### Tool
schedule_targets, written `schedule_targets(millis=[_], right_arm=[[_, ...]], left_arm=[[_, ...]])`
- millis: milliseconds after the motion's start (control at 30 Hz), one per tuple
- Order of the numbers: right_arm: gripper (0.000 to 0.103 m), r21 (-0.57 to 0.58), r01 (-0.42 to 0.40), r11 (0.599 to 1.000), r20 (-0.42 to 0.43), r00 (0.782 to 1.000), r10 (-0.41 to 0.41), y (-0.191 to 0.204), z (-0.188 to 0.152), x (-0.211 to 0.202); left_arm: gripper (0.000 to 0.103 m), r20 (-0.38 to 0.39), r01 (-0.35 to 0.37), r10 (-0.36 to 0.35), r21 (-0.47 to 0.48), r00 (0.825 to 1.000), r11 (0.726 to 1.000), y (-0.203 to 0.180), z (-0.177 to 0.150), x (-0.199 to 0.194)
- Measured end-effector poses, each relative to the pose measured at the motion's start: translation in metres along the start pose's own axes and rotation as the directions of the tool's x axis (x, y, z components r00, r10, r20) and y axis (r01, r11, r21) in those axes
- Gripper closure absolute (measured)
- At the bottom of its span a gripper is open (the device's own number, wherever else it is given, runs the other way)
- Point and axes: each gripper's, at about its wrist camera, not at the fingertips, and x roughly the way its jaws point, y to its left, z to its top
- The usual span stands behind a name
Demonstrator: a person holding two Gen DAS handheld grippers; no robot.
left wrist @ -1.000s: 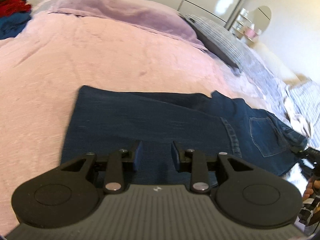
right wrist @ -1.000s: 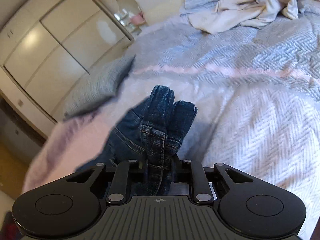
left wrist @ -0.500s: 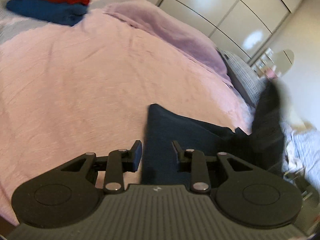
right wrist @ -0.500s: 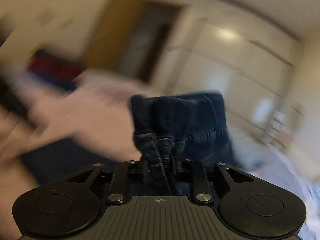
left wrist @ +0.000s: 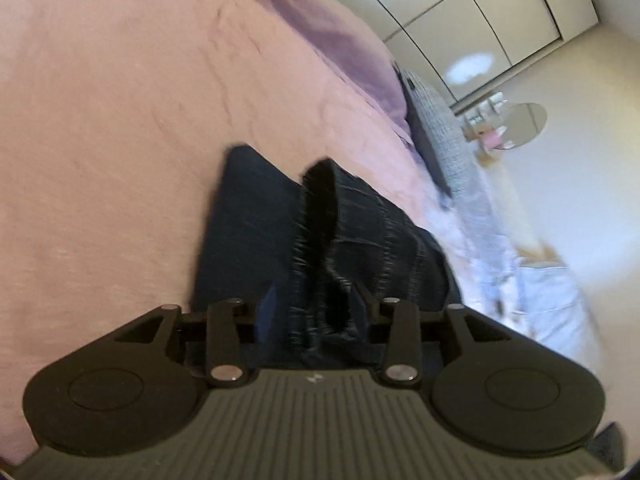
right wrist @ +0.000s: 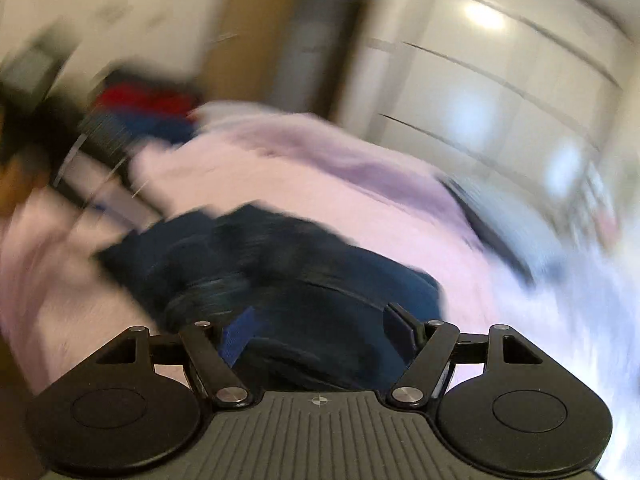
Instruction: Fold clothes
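Note:
Dark blue jeans (left wrist: 256,232) lie on the pink bedspread (left wrist: 100,140), with their waist end folded over onto the legs (left wrist: 360,232). My left gripper (left wrist: 312,312) is open just over the near edge of the jeans, with cloth bunched between its fingers. In the blurred right wrist view the jeans (right wrist: 280,264) lie folded in a heap right in front of my right gripper (right wrist: 320,332), which is wide open above them and holds nothing.
A purple blanket (left wrist: 328,28) and a grey pillow (left wrist: 440,136) lie at the head of the bed. White wardrobe doors (left wrist: 480,12) stand behind. A stack of red and blue clothes (right wrist: 140,112) sits at the far left of the bed.
My right gripper swung the waist end of the jeans over onto the legs and let go; it now stands wide open. My left gripper moved closer to the jeans.

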Motion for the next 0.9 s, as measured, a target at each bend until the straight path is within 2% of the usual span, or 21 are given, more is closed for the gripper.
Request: schedule_targets(millis=[33, 67, 100, 133, 200, 267, 367, 433, 467, 533, 567, 700, 900], right_arm=[[0.032, 0.143, 0.013, 0.99, -0.012, 1.0, -0.011, -0.02, 0.0, -0.002], [0.032, 0.293, 0.027, 0.956, -0.029, 0.999, -0.02, -0.043, 0.0, -0.001], [0.032, 0.442, 0.037, 0.896, -0.05, 0.999, -0.017, -0.065, -0.003, 0.002], [0.033, 0.584, 0.045, 0.811, -0.071, 0.997, -0.005, -0.086, -0.008, 0.008], [0.033, 0.775, 0.027, 0.632, -0.08, 0.995, 0.054, -0.117, -0.024, 0.02], [0.034, 0.861, 0.002, 0.508, -0.067, 0.992, 0.11, -0.132, -0.037, 0.032], [0.035, 0.922, -0.016, 0.387, -0.044, 0.988, 0.147, -0.141, -0.05, 0.043], [0.036, 0.948, -0.027, 0.316, -0.026, 0.986, 0.164, -0.145, -0.057, 0.048], [0.037, 0.956, -0.035, 0.291, -0.016, 0.985, 0.171, -0.146, -0.06, 0.049], [0.037, 0.961, -0.043, 0.272, -0.006, 0.984, 0.178, -0.151, -0.063, 0.044], [0.038, 0.961, -0.045, 0.272, -0.005, 0.984, 0.18, -0.152, -0.063, 0.042], [0.039, 0.958, -0.041, 0.284, -0.013, 0.983, 0.185, -0.153, -0.065, 0.044], [0.04, 0.949, -0.034, 0.313, -0.024, 0.983, 0.181, -0.15, -0.067, 0.046]], left_arm=[[0.063, -0.018, 0.018, -0.019, -0.021, 1.0, 1.0, 0.002, 0.0, 0.007], [0.061, -0.04, 0.031, -0.033, -0.046, 0.999, 0.998, 0.004, 0.002, 0.014], [0.059, -0.063, 0.046, -0.051, -0.08, 0.997, 0.996, 0.008, 0.004, 0.023], [0.057, -0.066, 0.05, -0.056, -0.096, 0.996, 0.994, 0.01, 0.005, 0.028], [0.053, -0.069, 0.07, -0.079, -0.129, 0.994, 0.989, 0.014, 0.007, 0.034], [0.048, -0.071, 0.091, -0.103, -0.161, 0.992, 0.983, 0.017, 0.009, 0.036], [0.048, -0.104, 0.07, -0.082, -0.12, 0.991, 0.99, 0.008, 0.013, 0.044], [0.049, -0.127, 0.034, -0.041, -0.057, 0.991, 0.998, 0.0, 0.012, 0.049], [0.054, -0.136, 0.012, -0.015, -0.027, 0.991, 1.0, -0.004, 0.011, 0.051], [0.059, -0.146, -0.017, 0.018, 0.01, 0.989, 1.0, -0.009, 0.01, 0.054], [0.059, -0.147, -0.023, 0.025, 0.017, 0.989, 1.0, -0.01, 0.01, 0.054], [0.06, -0.151, -0.009, 0.0, -0.054, 0.988, 0.999, -0.001, 0.01, 0.051], [0.056, -0.168, -0.021, 0.005, -0.094, 0.986, 0.995, 0.004, 0.008, 0.046]])
